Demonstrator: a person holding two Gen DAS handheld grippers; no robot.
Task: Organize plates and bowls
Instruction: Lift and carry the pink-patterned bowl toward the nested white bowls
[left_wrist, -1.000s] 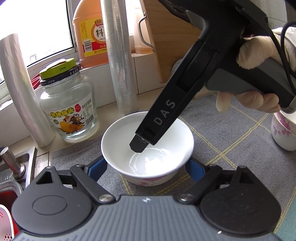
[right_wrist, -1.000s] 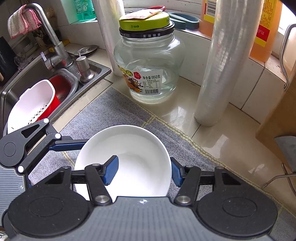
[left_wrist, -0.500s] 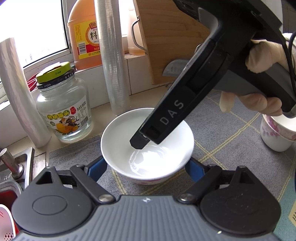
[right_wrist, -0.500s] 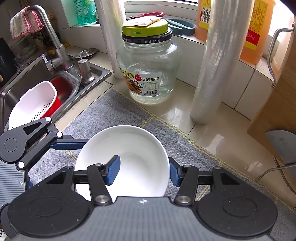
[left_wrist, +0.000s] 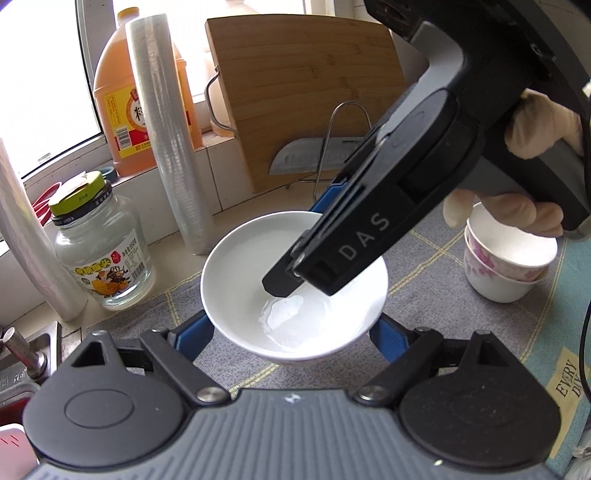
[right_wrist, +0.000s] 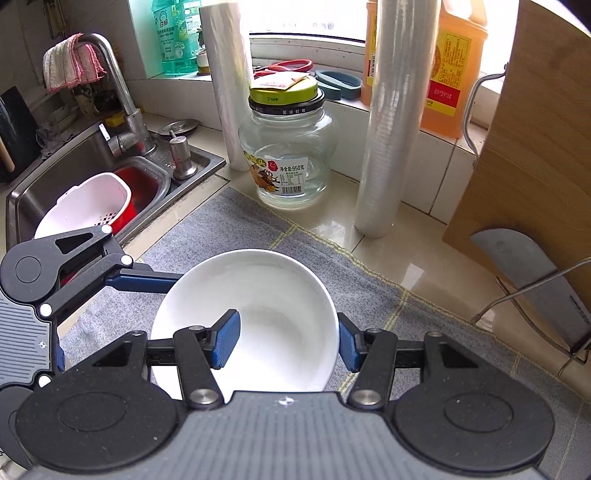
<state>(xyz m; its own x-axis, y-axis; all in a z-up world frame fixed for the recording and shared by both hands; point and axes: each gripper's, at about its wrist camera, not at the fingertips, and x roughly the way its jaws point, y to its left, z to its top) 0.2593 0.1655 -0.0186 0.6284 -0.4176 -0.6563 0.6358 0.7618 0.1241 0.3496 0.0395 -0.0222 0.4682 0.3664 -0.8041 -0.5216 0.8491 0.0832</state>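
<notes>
Glossy ceramic bowl; matt woven cloth mat.

Right tongs pinch the white bowl's rim, apparently above the grey mat.

The white bowl is rising off the grey mat, carried between the left tool and the right tool; more mat is showing beneath it than a second ago. In the left wrist view, the stacked floral cups and the cutting board are coming further into frame, the glass jar is sliding lower, and a knife blade is appearing.
</notes>
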